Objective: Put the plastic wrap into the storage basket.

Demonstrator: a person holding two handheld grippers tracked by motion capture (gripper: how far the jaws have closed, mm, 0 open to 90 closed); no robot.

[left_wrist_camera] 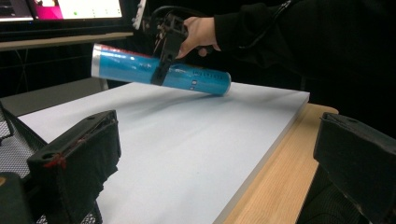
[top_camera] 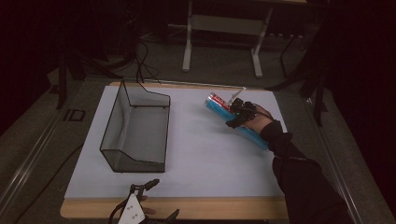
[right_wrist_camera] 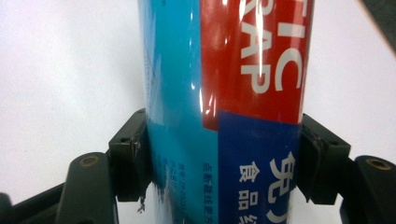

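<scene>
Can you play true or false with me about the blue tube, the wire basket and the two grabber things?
1. The right gripper is clamped on the blue plastic-wrap roll. True.
2. The roll lies inside the wire basket. False: the basket holds nothing; the roll is over the white board.
3. The left gripper holds something. False: its jaws are open, near the table's front edge.
4. One end of the roll is lifted off the board. True.
</scene>
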